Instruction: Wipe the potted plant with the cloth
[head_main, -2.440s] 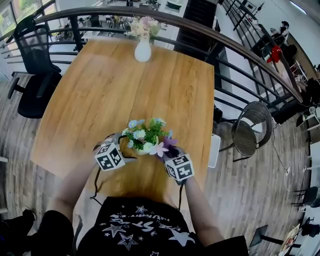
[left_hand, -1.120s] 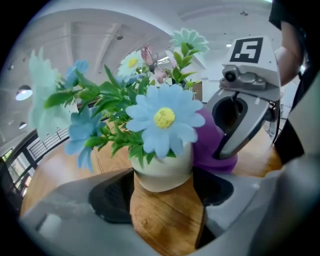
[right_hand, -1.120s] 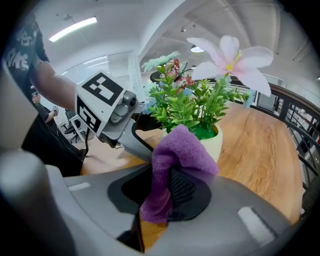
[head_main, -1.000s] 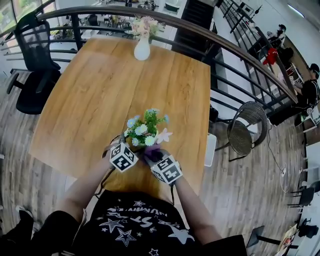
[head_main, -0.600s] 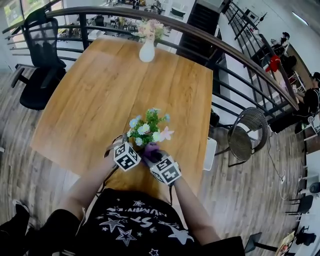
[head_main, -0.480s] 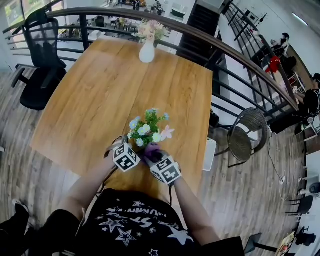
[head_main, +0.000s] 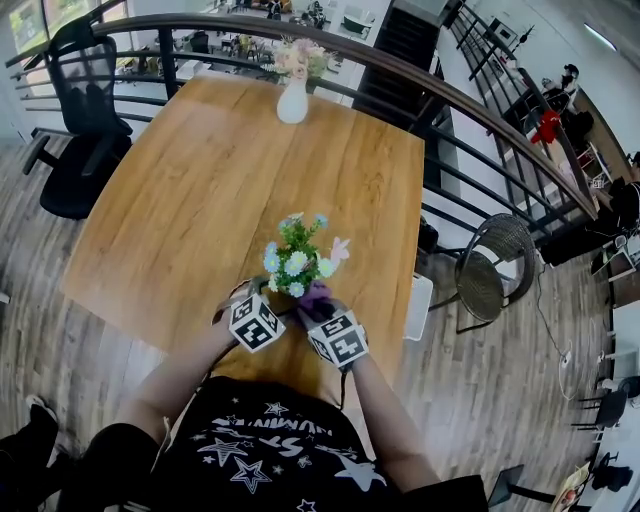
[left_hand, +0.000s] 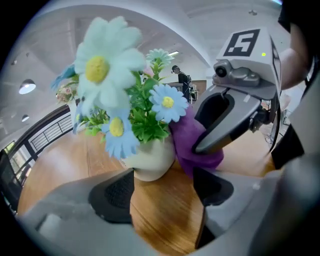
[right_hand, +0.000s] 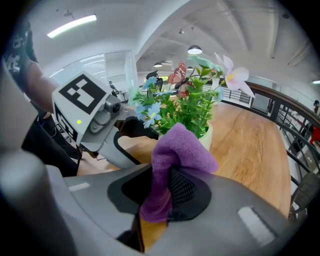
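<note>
The left gripper view shows what the head view hides: the left gripper (left_hand: 162, 190) has its jaws spread wide, with bare wood between the pads. The cream pot of the potted plant (left_hand: 150, 162) stands just past the tips, nearer the left pad. Whether that pad touches the pot cannot be told. This view also shows the purple cloth (left_hand: 192, 145) lying against the pot's side.

The right gripper view shows the right gripper (right_hand: 162, 185) clamped on the cloth. A fold stands up out of the closed jaws and a tail hangs below them, with the green leaves and pale flowers close behind.

Only the head view gives the layout. The plant stands near the desk's near edge, right of the middle, and the two marker cubes sit side by side just in front of it. Both forearms reach forward from the person's body, and the grippers slant downward towards the pot.

The desk (head_main: 200, 180) is light wood. A white vase of flowers (head_main: 292, 100) stands at its far edge. A black office chair (head_main: 85, 130) is off the far left corner. A dark railing (head_main: 480, 110) curves behind the desk, and a wicker chair (head_main: 490, 270) stands on the plank floor to the right.
</note>
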